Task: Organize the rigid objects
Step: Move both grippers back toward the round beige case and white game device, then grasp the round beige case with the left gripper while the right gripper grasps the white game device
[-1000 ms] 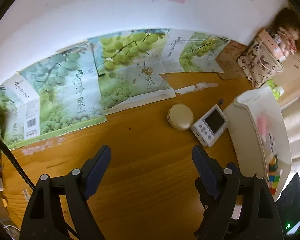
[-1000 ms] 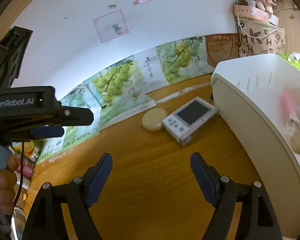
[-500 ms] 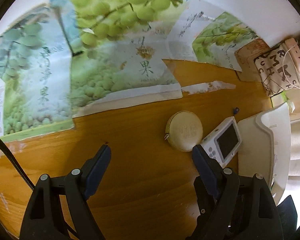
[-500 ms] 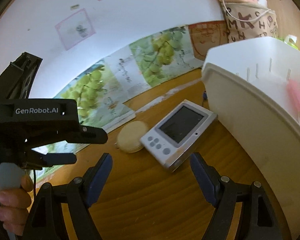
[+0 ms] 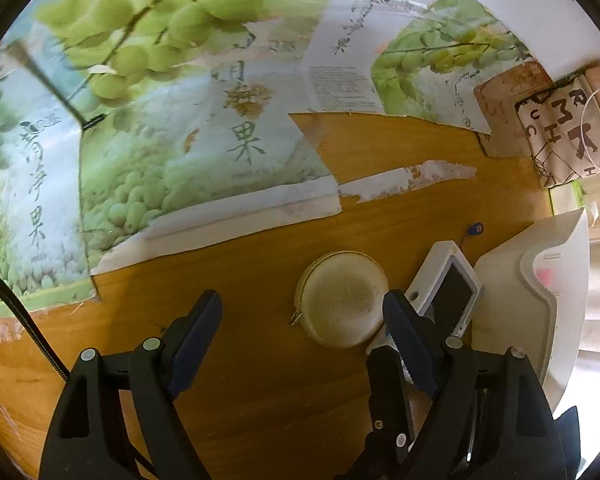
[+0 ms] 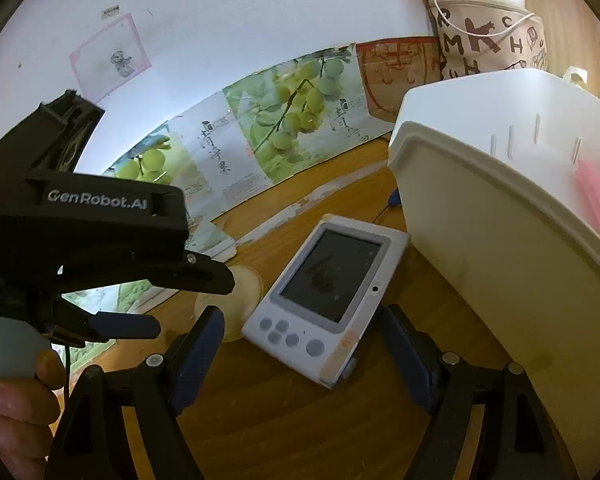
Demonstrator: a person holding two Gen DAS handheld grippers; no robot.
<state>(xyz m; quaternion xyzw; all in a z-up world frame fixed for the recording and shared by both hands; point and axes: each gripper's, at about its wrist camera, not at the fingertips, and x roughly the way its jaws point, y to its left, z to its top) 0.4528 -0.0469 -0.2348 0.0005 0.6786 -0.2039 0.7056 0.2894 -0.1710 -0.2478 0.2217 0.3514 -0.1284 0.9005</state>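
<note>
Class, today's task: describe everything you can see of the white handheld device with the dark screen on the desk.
The white handheld device with the dark screen is a flat rectangular plastic slab lying face up on the wooden desk. Its screen is off, framed in grey, with round grey buttons below it and one corner looking discoloured. It lies askew between the round beige case and the white plastic bin, very close to both. The right gripper hovers near it, jaws open, not gripping.

Both our grippers gape, empty.
Our left gripper (image 5: 302, 312) points steeply down; our right gripper (image 6: 300, 332) slants down; our hand (image 6: 18, 408) grips the left handle.
</note>
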